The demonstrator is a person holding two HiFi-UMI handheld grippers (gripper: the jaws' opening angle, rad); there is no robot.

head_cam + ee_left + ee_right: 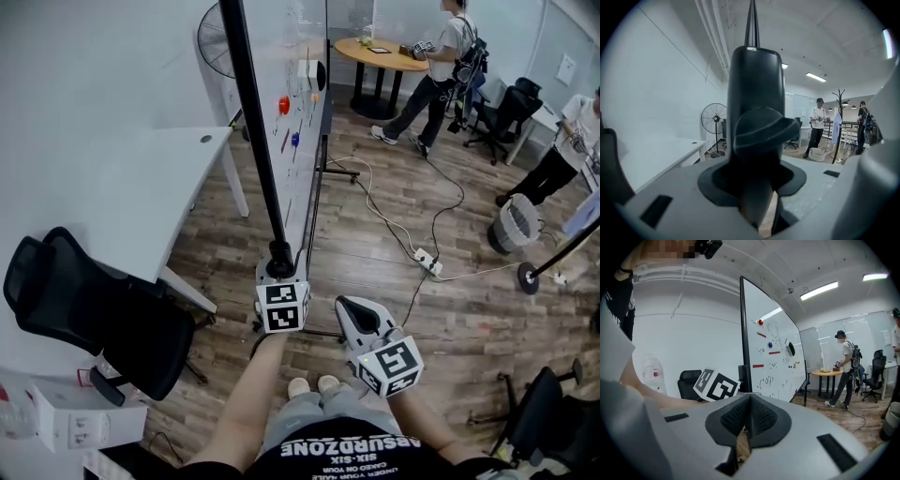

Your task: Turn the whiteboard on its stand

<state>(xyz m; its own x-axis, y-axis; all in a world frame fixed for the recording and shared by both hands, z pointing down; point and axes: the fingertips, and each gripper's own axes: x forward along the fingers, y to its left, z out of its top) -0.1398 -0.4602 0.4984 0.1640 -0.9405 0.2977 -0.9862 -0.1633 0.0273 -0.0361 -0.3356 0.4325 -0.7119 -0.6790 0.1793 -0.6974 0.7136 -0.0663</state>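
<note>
Down by the person's feet, the left hand-held gripper (pixel 278 274) is clamping the black upright post (pixel 255 131) of the whiteboard stand. The right hand-held gripper (pixel 352 309) is hovering just beside it, jaws pressed together on nothing. Beyond them the whiteboard (pixel 305 94) is standing edge-on over the wood floor (pixel 375 262), and far back a person (pixel 436 66) is standing by a round table (pixel 370 52).
</note>
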